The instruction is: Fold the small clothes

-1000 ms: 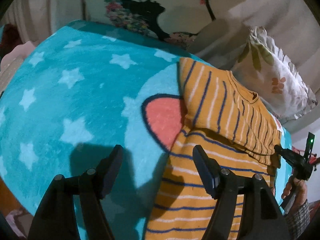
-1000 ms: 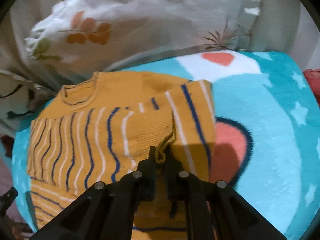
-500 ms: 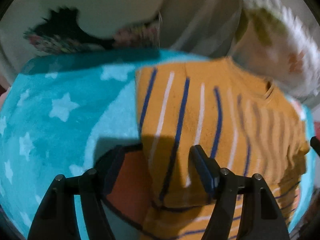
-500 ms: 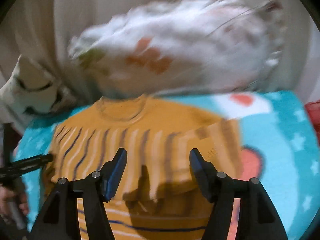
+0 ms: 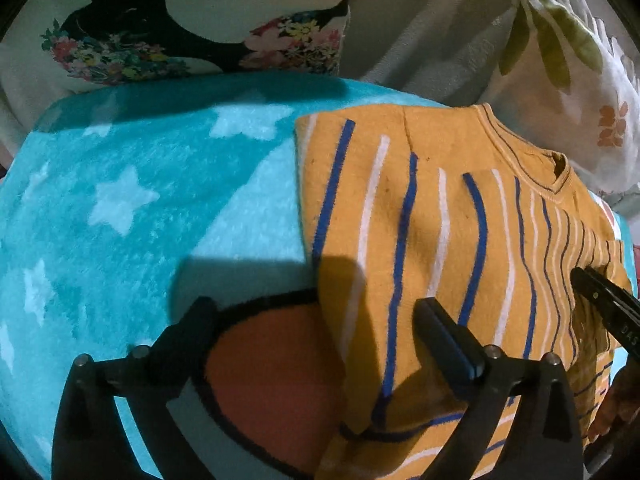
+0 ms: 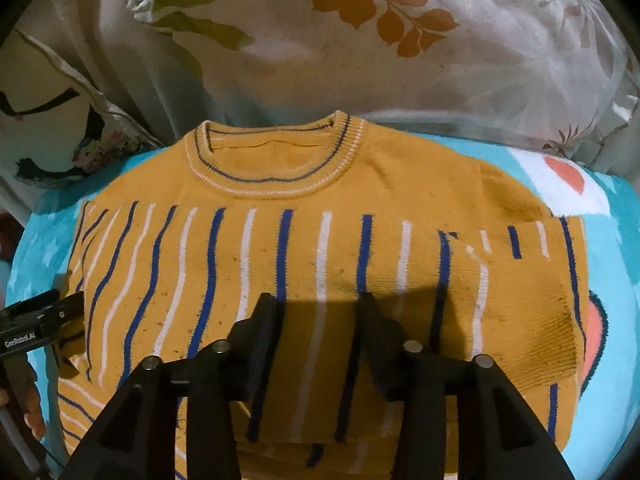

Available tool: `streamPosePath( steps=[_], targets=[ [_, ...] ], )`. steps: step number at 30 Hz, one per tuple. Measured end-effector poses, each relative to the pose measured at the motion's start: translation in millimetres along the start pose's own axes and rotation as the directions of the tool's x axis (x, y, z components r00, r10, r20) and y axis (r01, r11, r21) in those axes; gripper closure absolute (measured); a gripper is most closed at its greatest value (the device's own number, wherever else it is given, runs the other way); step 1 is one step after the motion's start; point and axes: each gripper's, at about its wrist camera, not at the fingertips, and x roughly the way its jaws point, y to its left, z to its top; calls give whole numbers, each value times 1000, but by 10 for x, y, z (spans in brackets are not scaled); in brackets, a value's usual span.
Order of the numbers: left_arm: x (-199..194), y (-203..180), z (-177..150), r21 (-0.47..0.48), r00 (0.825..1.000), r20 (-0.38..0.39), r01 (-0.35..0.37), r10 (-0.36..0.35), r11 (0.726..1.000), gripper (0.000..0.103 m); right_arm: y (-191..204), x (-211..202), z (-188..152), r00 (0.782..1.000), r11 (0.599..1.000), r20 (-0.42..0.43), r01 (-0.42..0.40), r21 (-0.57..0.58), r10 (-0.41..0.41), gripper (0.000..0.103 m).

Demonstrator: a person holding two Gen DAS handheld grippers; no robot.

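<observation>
Both tongs hang open above the folded striped sweater [image 6: 320, 248]

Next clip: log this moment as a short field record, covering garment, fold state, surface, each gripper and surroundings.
garment: orange knit sweater with blue and white stripes, neckline at the far side
fold state: both sleeves folded across the front; lower body not yet folded up
surface: turquoise blanket with white stars
left gripper: open, jaws have just been opening, straddling the sweater's side edge, nothing gripped
right gripper: open, jaws have just been closing, above the sweater's middle, nothing pinched
surroundings: leaf-print pillow behind the neckline
</observation>
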Motion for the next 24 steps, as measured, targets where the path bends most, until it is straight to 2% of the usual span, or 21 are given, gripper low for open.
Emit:
streamPosePath(
  steps=[5,7,9,11,13,14,15,17,18,20,24],
  targets=[
    [-208,115,-190,-59,999,9,33,-32,998,6,138,-66,-3,998,997,17,66,-47,-66,52],
    [-307,126,-305,-57,999,34,29,-27,998,8,265,-202,-36,998,997,63,14,-72,-10,53],
    [-355,81,-448,-28,999,33,4,-3,1000,9,313,-302,-115,997,996,69,-36,-85,42,53],
    [-348,69,-551,-19,1000,11,-6,7,1000,19,312,-280,-211,997,993,28,-68,-94,71,53],
    [-364,94,-694,-39,1000,-20,5,-5,999,32,212,-242,-315,1000,995,-3,-27,-91,27,53],
    [-409,105,-756,-44,1000,-10,3,-4,999,35,151,-265,-358,999,996,-4,-34,-79,34,53],
    [-449,117,-811,-50,1000,-5,13,-13,999,39,63,-325,-418,998,997,-2,-55,-59,55,53],
    [-541,184,-967,-81,998,-8,56,-57,995,56,-110,-477,-554,996,996,-6,-86,-29,86,53],
    [-582,194,-1027,-95,998,-8,66,-67,993,59,-227,-586,-646,994,994,-4,-105,-12,105,53],
    [-679,280,-1210,-135,996,-11,88,-90,987,73,-494,-791,-836,992,991,8,-129,23,129,53],
    [-849,445,-1581,-223,991,5,130,-132,966,74,-1023,-1148,-1249,996,993,33,-88,79,86,53]
  ],
)
